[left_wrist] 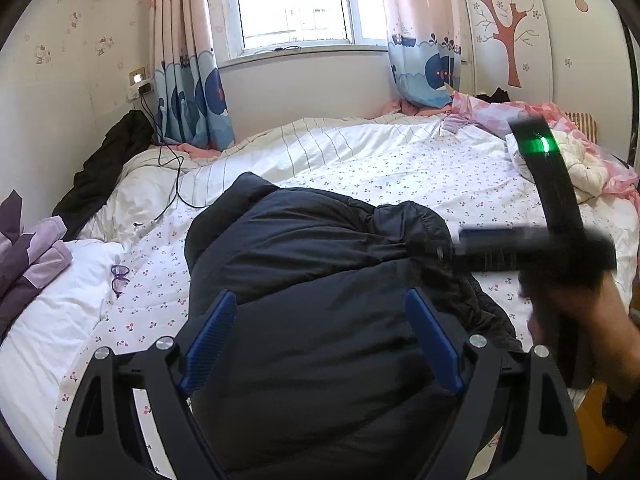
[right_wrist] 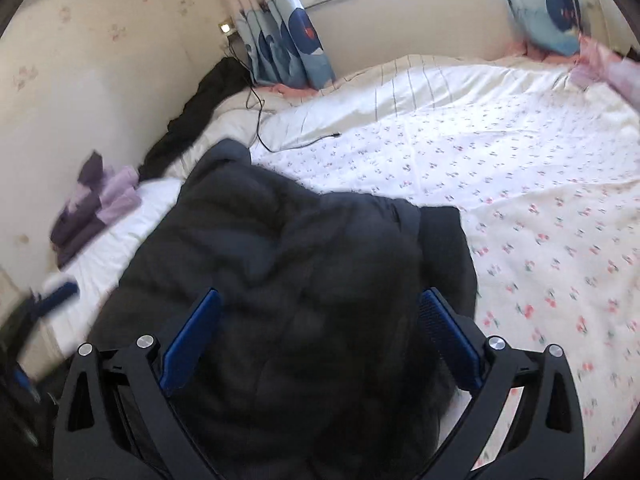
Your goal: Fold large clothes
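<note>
A large dark navy padded jacket [left_wrist: 320, 280] lies bunched on the floral bedsheet [left_wrist: 400, 168], near the bed's front edge. It also fills the lower middle of the right wrist view [right_wrist: 300, 280]. My left gripper [left_wrist: 322, 320] is open above the jacket, its blue pads [left_wrist: 212, 336] apart and holding nothing. My right gripper [right_wrist: 320, 320] is open above the jacket too, with nothing between its pads [right_wrist: 448, 336]. The right gripper's body shows blurred in the left wrist view [left_wrist: 536, 248], at the jacket's right side, held by a hand.
Purple folded clothes [left_wrist: 28, 256] lie at the bed's left. A black garment [left_wrist: 108, 160] and a charger cable [left_wrist: 176, 184] lie near the wall. Purple glasses [left_wrist: 119, 276] rest on the sheet. Pink bedding [left_wrist: 560, 140] is piled at the far right.
</note>
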Demonstrator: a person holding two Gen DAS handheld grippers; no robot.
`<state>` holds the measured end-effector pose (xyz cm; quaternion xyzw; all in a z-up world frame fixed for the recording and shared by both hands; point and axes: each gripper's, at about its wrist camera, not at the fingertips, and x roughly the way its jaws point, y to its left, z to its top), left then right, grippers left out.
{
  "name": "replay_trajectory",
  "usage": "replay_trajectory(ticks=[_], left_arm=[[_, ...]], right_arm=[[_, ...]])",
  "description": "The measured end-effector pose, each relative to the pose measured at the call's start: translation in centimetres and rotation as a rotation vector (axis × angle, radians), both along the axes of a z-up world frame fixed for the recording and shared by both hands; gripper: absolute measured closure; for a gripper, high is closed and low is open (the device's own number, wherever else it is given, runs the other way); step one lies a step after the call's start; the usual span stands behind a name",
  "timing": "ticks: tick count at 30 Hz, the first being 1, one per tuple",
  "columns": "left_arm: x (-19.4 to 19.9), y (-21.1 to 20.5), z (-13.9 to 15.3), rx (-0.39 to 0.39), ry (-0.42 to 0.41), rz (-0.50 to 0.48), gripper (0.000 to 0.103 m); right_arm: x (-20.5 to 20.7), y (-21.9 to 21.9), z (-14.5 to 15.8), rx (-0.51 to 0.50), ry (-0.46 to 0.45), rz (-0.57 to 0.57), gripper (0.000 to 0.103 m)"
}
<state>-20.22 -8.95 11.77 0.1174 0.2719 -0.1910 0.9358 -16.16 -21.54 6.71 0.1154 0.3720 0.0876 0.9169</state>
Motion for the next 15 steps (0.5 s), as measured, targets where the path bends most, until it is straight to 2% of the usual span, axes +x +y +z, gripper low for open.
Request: replay_trajectory(ticks=[2,3,8,11,12,15], left_arm=[[0.0,-0.2,-0.1,0.004,-0.002,0.002,0.019],[0.0,-0.3,-0.1,0.005,-0.003,0.005,0.019],[-0.1,-0.2,0.0,0.003,-0.018,0.022,0.019],[-0.5,0.0,0.5,-0.006,-0.041,0.040,0.018],[-0.7,0.0,0.7,-0.016,-0.049,0.045,0.015],[-1.3,0.5,1.4,-0.045,-0.080,0.063,0.011]], right_arm=[[0.8,1.4,-2.8,-0.038,0.109,0.043,0.007],[1.2,1.6,-4.1,-0.010,0.151,0.057,0.006],[1.1,1.7,-2.8,-0.026,0.201,0.011,0.007],[-1.4,2.3,0.1,-0.045,0.140,-0.028,0.007],[-2.1,2.6,1.4,-0.055,0.107,-0.041,0.007],[-3.5,3.8,4.9,-0.131,0.012,-0.109,0.007]])
